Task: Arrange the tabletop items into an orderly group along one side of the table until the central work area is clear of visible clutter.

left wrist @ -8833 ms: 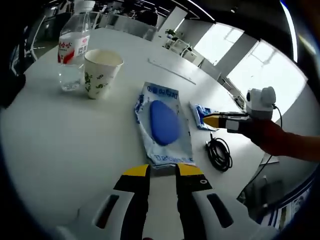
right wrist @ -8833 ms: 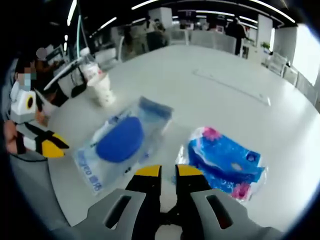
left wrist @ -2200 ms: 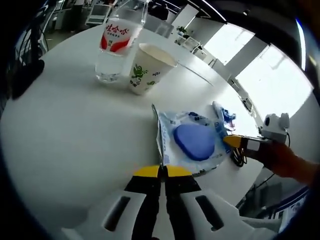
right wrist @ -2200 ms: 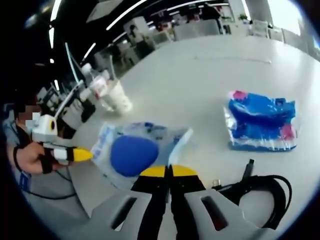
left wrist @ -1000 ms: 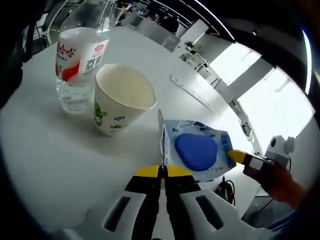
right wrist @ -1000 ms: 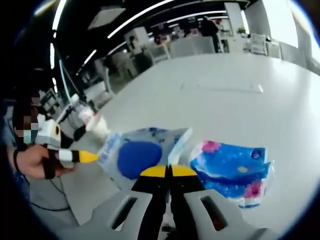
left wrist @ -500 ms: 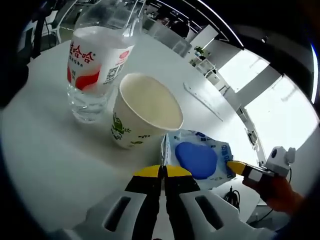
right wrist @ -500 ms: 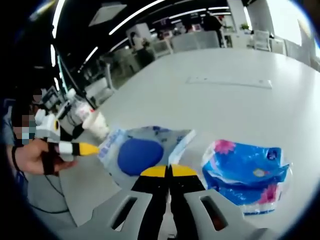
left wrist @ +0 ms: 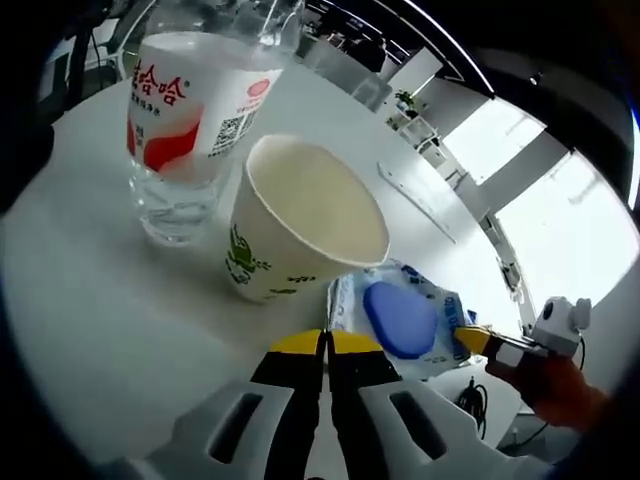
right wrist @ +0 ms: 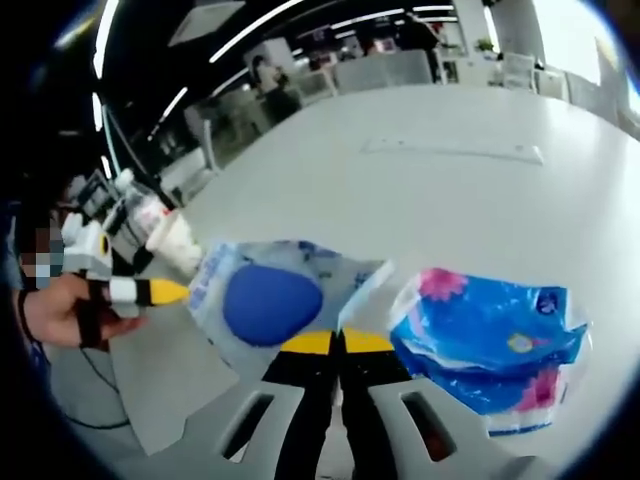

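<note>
A clear plastic bag with a blue oval item [left wrist: 400,318] hangs between both grippers, close beside a white paper cup [left wrist: 300,225]. My left gripper [left wrist: 326,339] is shut on the bag's near edge. The right gripper [left wrist: 466,339], held by a hand, pinches its far edge. A water bottle [left wrist: 190,110] stands just left of the cup. In the right gripper view the bag [right wrist: 272,300] sits centre-left, my right gripper [right wrist: 337,341] is shut on its corner, and the left gripper [right wrist: 172,291] holds the opposite end.
A blue tissue pack [right wrist: 490,340] lies on the white table [right wrist: 420,210] to the right of the bag. The bottle [right wrist: 148,218] and cup [right wrist: 180,245] stand at the far left. A black cable [left wrist: 470,400] lies near the table's edge. A thin white strip [right wrist: 455,150] lies farther off.
Both grippers took hold of the bag, lifted it off the table and carried it toward the cup and bottle; it now hangs right beside the cup. The cable has dropped out of the right gripper view.
</note>
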The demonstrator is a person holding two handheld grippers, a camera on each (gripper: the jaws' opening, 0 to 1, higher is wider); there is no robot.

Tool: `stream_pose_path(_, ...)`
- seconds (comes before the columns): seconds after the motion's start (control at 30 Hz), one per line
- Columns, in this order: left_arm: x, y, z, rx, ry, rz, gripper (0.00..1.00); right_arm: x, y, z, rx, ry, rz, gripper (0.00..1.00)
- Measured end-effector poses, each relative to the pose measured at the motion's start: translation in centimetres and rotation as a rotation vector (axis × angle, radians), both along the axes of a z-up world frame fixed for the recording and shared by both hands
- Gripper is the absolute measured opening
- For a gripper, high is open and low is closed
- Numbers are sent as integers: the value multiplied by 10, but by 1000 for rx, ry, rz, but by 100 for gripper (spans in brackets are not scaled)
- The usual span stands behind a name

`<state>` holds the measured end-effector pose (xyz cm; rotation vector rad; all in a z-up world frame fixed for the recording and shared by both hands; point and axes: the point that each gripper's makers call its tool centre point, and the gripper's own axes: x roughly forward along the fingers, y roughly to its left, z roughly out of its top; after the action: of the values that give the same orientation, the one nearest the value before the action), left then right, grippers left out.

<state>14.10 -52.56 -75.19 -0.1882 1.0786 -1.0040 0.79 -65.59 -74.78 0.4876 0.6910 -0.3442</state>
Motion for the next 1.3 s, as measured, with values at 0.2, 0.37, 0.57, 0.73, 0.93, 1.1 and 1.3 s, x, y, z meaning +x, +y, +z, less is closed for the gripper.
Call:
stream_pose_path(0.2, 2, -2, 1, -4, 0, 0, 0, -2, -3, 0, -2, 10, 6, 0)
stream_pose_path(0.37, 4, 2, 0, 1, 5, -1, 0, -5, 0, -1, -11, 23, 23, 4)
stream_pose_path(0.57, 5, 9, 3, -10, 18, -14, 6, -10, 1, 0, -16, 24, 13, 6)
stream_pose_path(0.73, 5, 16, 6, -15, 19, -10, 6, -14, 1, 5, -24, 17, 14, 7)
stream_pose_path(0.93, -5, 27, 6, 9, -46, -89, 7, -24, 3, 8, -19, 12, 11, 7)
stream_pose_path(1.1, -7, 36, 7, 9, -55, -108, 8, -32, 2, 11, -25, -1, 5, 8)
stream_pose_path(1.3, -1, 48, 9, 12, -58, -97, 7, -43, 2, 15, -33, -6, -11, 7)
